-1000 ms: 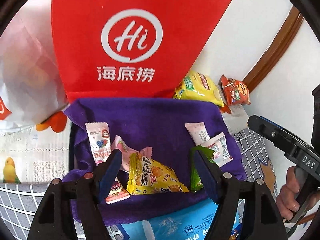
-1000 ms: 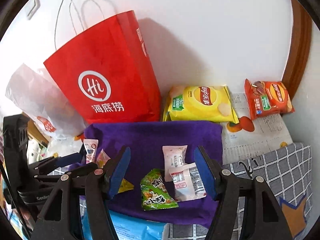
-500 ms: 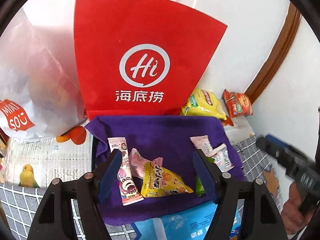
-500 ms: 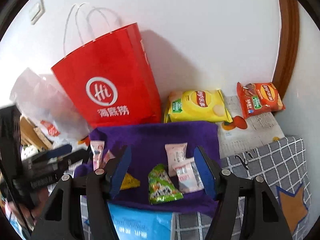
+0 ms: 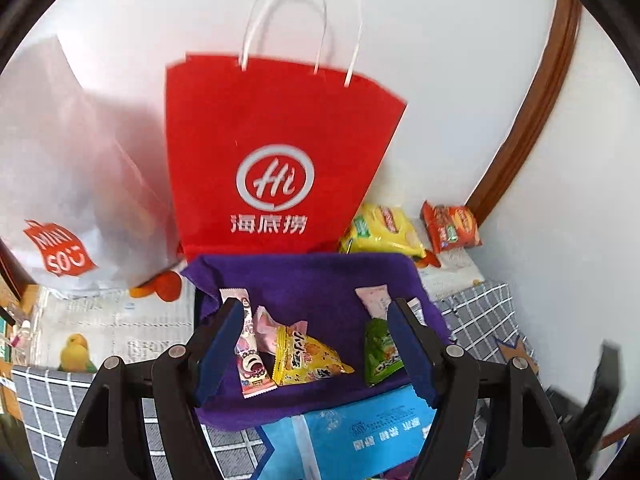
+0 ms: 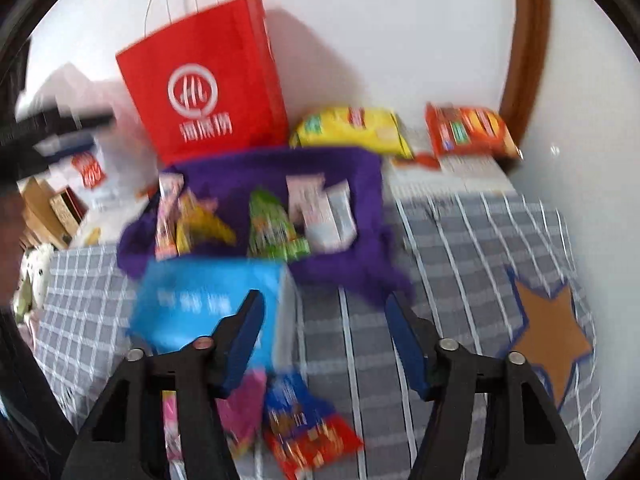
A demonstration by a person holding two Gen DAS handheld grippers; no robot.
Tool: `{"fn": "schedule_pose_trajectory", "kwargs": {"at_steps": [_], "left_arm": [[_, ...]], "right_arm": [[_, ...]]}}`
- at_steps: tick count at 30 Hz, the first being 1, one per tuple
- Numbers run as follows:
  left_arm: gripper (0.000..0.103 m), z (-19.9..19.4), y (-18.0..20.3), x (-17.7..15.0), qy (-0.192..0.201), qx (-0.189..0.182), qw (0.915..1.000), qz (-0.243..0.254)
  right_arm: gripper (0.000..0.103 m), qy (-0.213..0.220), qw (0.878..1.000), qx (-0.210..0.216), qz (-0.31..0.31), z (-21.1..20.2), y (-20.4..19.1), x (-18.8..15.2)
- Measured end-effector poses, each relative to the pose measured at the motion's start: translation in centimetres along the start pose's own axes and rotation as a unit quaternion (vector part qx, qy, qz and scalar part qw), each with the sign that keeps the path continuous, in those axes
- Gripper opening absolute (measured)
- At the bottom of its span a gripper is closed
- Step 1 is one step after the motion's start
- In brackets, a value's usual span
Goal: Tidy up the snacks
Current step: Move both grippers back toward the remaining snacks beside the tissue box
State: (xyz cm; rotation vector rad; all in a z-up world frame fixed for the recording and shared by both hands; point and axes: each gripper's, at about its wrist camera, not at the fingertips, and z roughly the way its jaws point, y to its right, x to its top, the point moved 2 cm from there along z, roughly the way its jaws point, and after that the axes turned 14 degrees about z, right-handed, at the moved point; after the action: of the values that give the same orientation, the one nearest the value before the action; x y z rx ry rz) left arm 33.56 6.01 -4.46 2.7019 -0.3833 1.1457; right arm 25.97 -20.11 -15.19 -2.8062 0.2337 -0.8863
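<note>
The left gripper [image 5: 312, 346] has its jaws apart with nothing clamped. Seen between them, beyond the pads, a purple cloth [image 5: 320, 280] carries the small snacks: a pink-and-white stick pack [image 5: 250, 354] just inside the left pad, a pink candy [image 5: 266, 328] beside it, a yellow pack [image 5: 306, 358] in the middle of the gap, and a green pack [image 5: 380, 354] close to the right pad, partly hidden by it. A pale sachet [image 5: 374, 300] lies just past the right pad's tip. Below the gap, nearer the jaws, is a blue pack [image 5: 360, 428]. Far ahead of the jaws stands a red bag [image 5: 276, 152], with a white bag [image 5: 60, 168] off to the left, and yellow chips [image 5: 382, 232] and red chips [image 5: 452, 230] off to the right.

The right gripper [image 6: 324, 340] also stands with jaws apart and empty; they have just been closing a little. Between its pads is only the checked cover [image 6: 352, 340]. The blue pack overlaps the left pad. Under the left jaw lie a red-and-blue pack [image 6: 304, 428] and something pink [image 6: 244, 408], too blurred to name surely. The cloth with its snacks lies ahead and left of the gap.
</note>
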Motion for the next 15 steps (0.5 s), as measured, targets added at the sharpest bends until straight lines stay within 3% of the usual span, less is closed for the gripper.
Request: {"fn": "schedule_pose_trajectory", "kwargs": {"at_steps": [4, 7, 15], "left_arm": [[0.072, -2.2, 0.2, 0.0, 0.014, 0.001, 0.9999, -0.009], [0.072, -3.0, 0.7, -1.1, 0.004, -0.002, 1.0000, -0.008], [0.072, -5.3, 1.6, -5.8, -0.024, 0.016, 0.9995, 0.008]], "right_arm": [[0.055, -0.035, 0.999, 0.002, 0.007, 0.3, 1.7, -3.9], [0.055, -0.069, 0.998, 0.008, -0.015, 0.9, 2.1, -6.5], [0.068, -0.058, 0.996, 0.026, -0.062, 2.4, 2.0, -9.9]]}}
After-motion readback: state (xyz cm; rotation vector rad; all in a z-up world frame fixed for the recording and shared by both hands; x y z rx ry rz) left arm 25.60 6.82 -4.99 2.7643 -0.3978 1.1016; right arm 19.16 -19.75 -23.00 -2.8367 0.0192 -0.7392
